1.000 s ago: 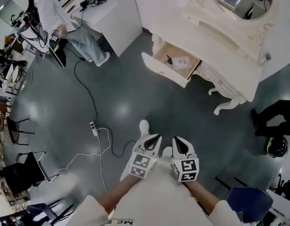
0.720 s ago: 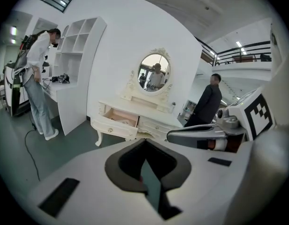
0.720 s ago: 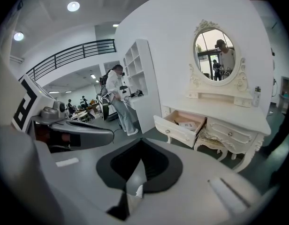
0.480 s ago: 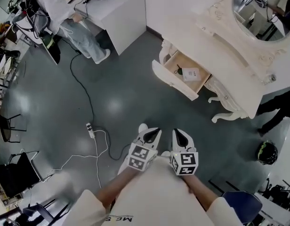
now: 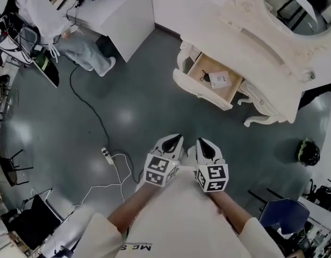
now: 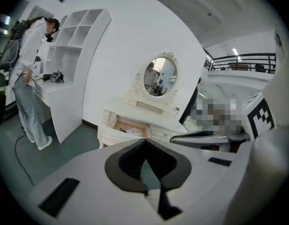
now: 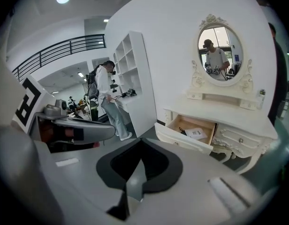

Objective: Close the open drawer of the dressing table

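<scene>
Jaws closed on left gripper (image 5: 174,139) and right gripper (image 5: 201,142); one drawer (image 5: 203,91) open.

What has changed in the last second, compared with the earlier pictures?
The person carried the left tool and right tool nearer the dressing table; nothing was gripped or released. Both tools stay shut and empty, and the drawer stays open.
</scene>
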Demonstrator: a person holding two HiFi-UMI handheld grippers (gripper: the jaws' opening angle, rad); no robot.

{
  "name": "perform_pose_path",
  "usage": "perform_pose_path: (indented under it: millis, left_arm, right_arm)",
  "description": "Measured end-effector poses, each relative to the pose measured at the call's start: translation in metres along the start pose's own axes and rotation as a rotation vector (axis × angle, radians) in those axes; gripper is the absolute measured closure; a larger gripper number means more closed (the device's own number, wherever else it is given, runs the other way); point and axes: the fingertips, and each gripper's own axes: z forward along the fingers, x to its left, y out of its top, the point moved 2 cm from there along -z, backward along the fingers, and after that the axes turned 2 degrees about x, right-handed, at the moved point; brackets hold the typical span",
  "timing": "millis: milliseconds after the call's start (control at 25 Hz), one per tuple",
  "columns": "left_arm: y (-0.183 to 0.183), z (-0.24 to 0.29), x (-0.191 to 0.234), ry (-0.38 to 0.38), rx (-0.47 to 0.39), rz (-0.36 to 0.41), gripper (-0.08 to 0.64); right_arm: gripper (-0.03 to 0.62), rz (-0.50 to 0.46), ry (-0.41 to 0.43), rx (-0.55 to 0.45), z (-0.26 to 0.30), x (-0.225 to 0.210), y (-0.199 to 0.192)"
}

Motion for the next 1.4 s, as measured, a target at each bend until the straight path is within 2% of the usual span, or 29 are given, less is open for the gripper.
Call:
perform_pose_path:
  millis: [200,360,600,720,1000,1160,1400]
  left_arm:
    - [0.004,0.023,0.005,-0.044,0.035,0.018,0.551]
    - [0.011,0.038,0.013,-0.028,0.052,0.024,0.551]
    - [0.036,0.069,0.028,0.017,0.061,0.019,0.551]
    - [0.057,0.091,0.028,0.031,0.056,0.042,0.551]
    - [0.096,0.153,0.023,0.079,0.064,0.093,0.551]
    - [0.107,0.182,0.014,0.106,0.08,0.136,0.551]
    - [0.109,0.207,0.013,0.16,0.104,0.128,0.551]
  right_arm:
    - [0.591,0.041,-0.039,0.034,0.012,-0.02,-0.002]
    - [0.591,0.074,-0.036,0.038,0.028,-0.037,0.009]
    - [0.591,0.054,0.019,0.025,0.059,-0.062,0.041]
    - [0.591,0.029,0.066,0.009,0.071,-0.079,0.061]
    - [0.591,0.034,0.092,-0.017,0.093,-0.15,0.099]
    - [0.591,0.044,0.122,-0.01,0.101,-0.185,0.106]
    - [0.591,0.038,0.187,0.027,0.112,-0.205,0.102]
